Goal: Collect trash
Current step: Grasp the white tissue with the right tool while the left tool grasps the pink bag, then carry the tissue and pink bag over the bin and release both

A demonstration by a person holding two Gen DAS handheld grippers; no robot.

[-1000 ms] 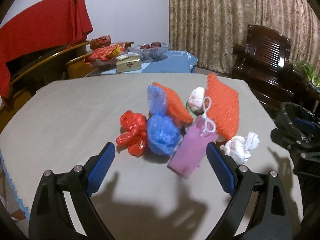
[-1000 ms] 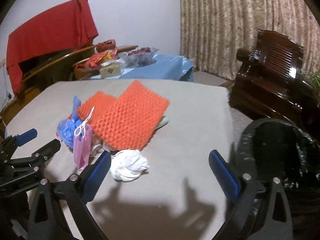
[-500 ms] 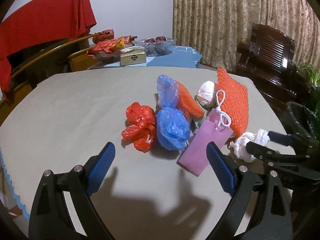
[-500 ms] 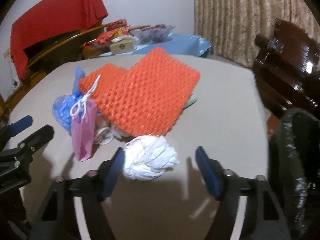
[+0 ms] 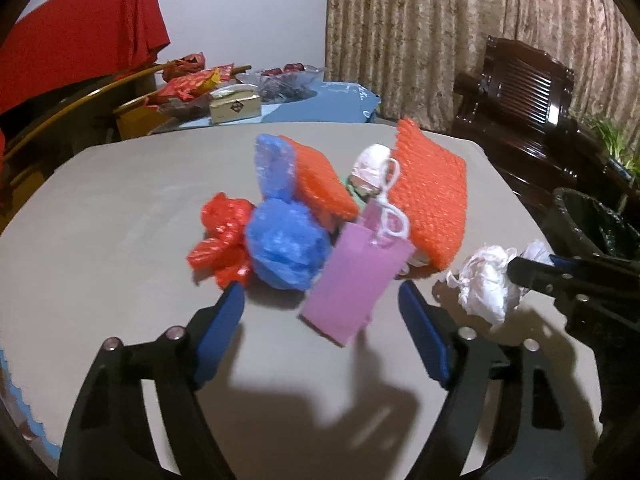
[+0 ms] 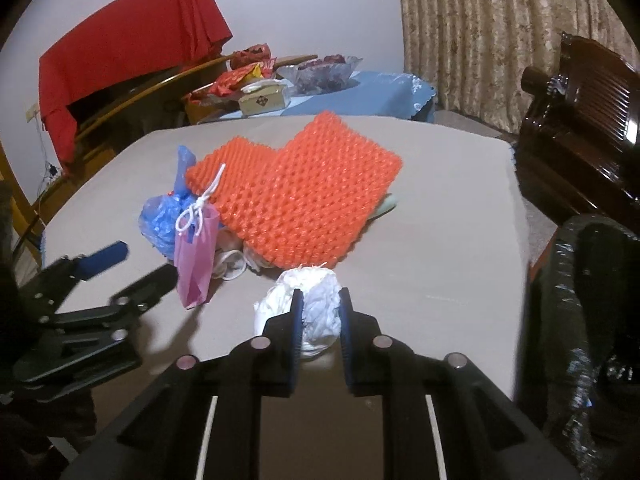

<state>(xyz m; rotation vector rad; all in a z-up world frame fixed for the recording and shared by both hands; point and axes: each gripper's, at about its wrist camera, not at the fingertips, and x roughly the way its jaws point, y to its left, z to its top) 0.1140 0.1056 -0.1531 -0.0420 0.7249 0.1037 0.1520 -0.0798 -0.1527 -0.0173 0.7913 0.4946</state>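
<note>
On the grey table lies a heap of trash: a red plastic bag, a blue plastic bag, two orange foam mesh sheets and a small pink bag with a white cord. My left gripper is closing; the pink bag's lower end lies between its blue pads, which do not touch it. My right gripper is closing on a crumpled white paper wad, with both pads pressing its sides. The left wrist view shows that wad at the right, with one right fingertip against it.
A black-lined bin stands off the table's right edge, with a dark wooden chair behind it. Beyond the table is a blue-clothed table with a glass bowl and a box. A red cloth hangs at the back left.
My right gripper has come forward over the white wad and its jaws have closed from wide onto it. My left gripper has dropped nearer the pink bag and its jaws have narrowed.
</note>
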